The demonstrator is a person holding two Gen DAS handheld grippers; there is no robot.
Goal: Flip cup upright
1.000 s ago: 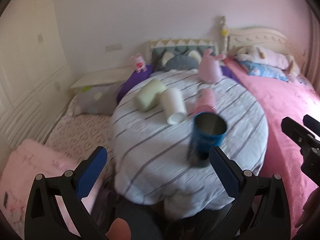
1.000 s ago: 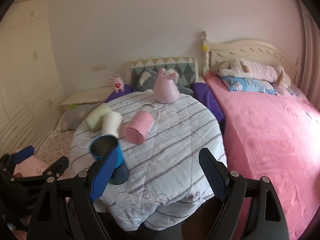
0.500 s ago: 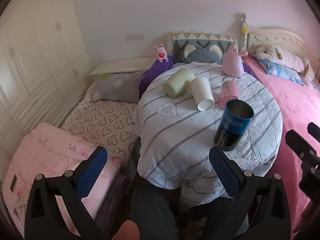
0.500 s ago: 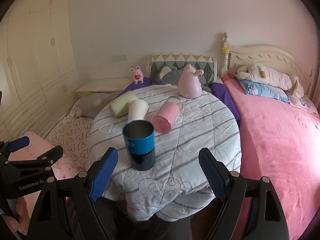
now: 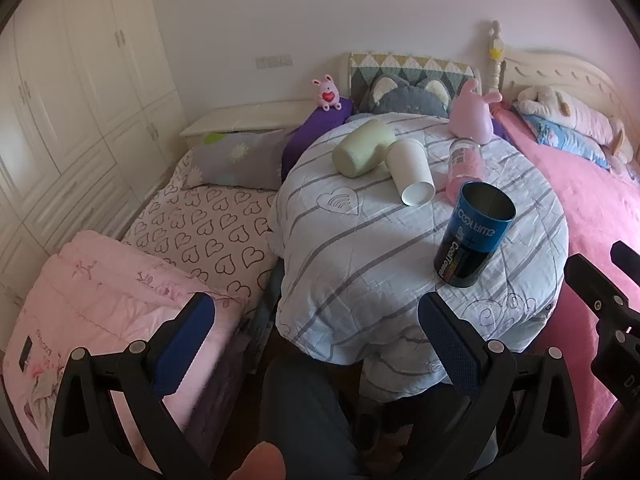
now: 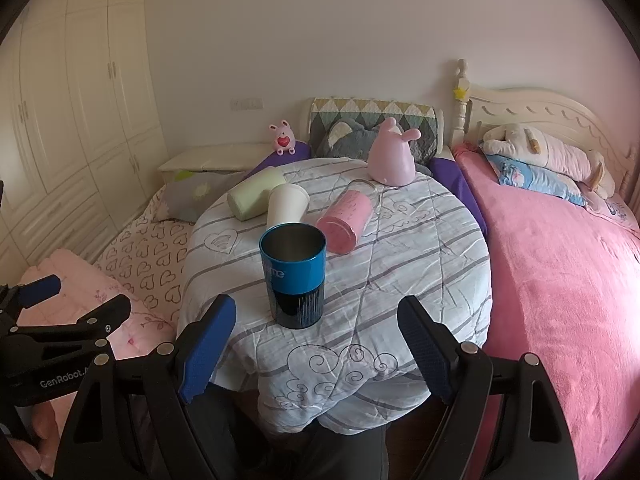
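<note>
A blue and black metal cup (image 5: 472, 236) (image 6: 295, 276) stands upright, mouth up, near the front edge of a round table with a striped cloth (image 5: 360, 256) (image 6: 400, 272). Behind it three cups lie on their sides: a green one (image 5: 360, 148) (image 6: 254, 196), a white one (image 5: 410, 176) (image 6: 286, 206) and a pink one (image 5: 464, 164) (image 6: 346, 220). My left gripper (image 5: 316, 344) is open and empty, low in front of the table's left edge. My right gripper (image 6: 316, 344) is open and empty just in front of the blue cup.
A pink rabbit figure (image 6: 390, 158) stands at the table's far side. A pink bed (image 6: 560, 272) lies to the right, a heart-print mattress (image 5: 208, 232) and pink quilt (image 5: 100, 292) to the left. White wardrobes (image 6: 72, 100) line the left wall.
Both grippers have pulled back from the table and the views have steadied. The blue cup stands alone where it was set. The other cups have not moved.
</note>
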